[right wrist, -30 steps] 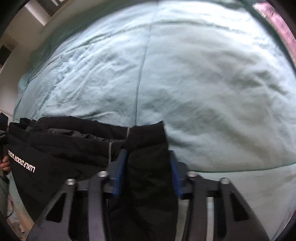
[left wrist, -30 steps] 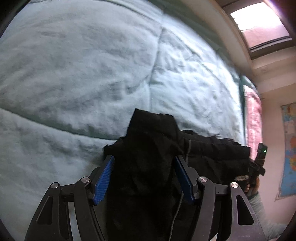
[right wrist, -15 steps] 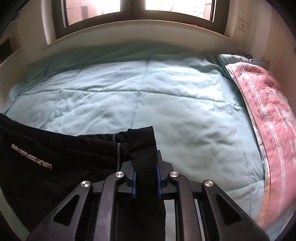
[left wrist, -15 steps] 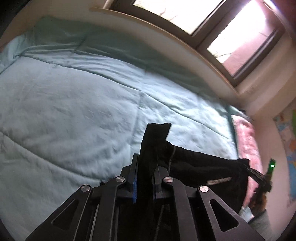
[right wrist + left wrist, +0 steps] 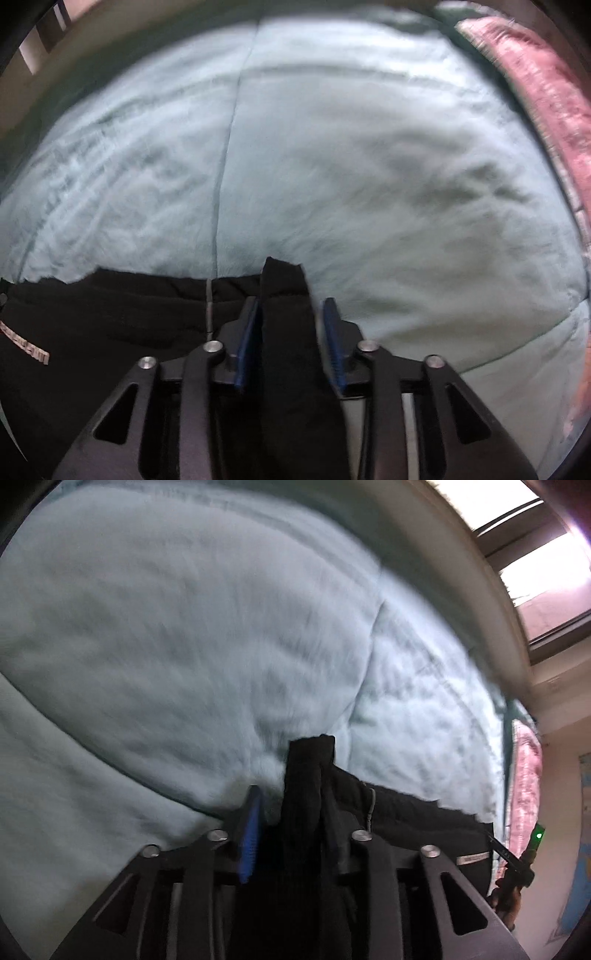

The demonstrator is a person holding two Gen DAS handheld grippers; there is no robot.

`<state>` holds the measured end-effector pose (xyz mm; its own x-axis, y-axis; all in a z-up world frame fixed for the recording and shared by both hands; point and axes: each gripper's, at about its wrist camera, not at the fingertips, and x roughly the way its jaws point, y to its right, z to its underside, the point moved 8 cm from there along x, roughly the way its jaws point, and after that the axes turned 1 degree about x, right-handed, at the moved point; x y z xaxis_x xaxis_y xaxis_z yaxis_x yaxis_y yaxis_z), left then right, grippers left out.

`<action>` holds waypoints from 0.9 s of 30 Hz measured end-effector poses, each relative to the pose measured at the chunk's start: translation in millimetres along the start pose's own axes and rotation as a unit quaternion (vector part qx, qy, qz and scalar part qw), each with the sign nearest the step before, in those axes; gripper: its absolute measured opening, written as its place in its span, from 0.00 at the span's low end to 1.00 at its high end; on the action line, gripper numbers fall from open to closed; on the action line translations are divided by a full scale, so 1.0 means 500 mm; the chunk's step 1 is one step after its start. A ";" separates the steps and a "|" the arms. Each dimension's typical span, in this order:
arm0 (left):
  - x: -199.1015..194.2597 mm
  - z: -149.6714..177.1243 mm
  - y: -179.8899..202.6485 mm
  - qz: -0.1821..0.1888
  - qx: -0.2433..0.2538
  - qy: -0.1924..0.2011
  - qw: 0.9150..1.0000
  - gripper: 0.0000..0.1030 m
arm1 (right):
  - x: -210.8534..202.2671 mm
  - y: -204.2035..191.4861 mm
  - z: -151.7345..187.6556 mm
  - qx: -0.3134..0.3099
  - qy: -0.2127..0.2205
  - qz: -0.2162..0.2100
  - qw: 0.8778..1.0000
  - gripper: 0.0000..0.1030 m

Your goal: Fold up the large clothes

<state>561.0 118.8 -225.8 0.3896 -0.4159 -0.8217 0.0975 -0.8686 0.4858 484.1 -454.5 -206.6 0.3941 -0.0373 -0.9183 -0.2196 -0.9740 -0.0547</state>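
A black garment [image 5: 413, 823] with a small white label hangs stretched between my two grippers above a pale teal bed. In the left wrist view my left gripper [image 5: 295, 812] has its jaws parted, and a black corner of the garment [image 5: 306, 775] stands between them. In the right wrist view my right gripper [image 5: 290, 325] also has its jaws parted around the other corner [image 5: 284, 295]. The rest of the garment [image 5: 110, 325] spreads to the left. The other gripper [image 5: 517, 864] shows at the far right of the left wrist view.
The teal quilted duvet [image 5: 332, 166] fills both views. A pink patterned blanket [image 5: 546, 92] lies along the bed's right side. A window [image 5: 535, 572] and its sill are beyond the bed. A wall map [image 5: 581, 830] hangs at the right.
Both grippers were clamped shut on the garment corners half a second ago; now both jaws have parted. Both cameras have tipped down toward the duvet, and the views are blurred by motion.
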 end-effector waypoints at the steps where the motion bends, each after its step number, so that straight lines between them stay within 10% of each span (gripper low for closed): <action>1: -0.024 -0.010 0.002 0.002 -0.001 0.009 1.000 0.40 | -0.026 0.010 -0.003 0.005 0.012 0.004 1.000 0.47; 11: -0.292 0.037 0.073 -0.020 0.037 0.126 0.991 0.43 | -0.324 -0.049 0.057 0.015 0.080 -0.085 0.993 0.54; 16: -0.216 0.211 0.203 0.039 0.083 0.047 0.995 0.49 | -0.341 -0.158 0.160 -0.016 0.031 -0.115 0.993 0.58; 21: -0.059 0.355 0.250 -0.032 0.128 -0.011 0.991 0.49 | -0.248 -0.252 0.262 -0.093 -0.021 -0.056 0.994 0.58; 27: 0.035 0.372 0.211 -0.075 0.135 -0.045 0.987 0.50 | -0.135 -0.258 0.313 -0.071 -0.064 -0.042 0.995 0.61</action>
<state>407.6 -30.5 -244.3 0.3050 -0.2880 -0.9078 -0.1034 -0.9576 0.2690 346.2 -291.7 -198.9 0.2870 0.0655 -0.9557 -0.0587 -0.9946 -0.0858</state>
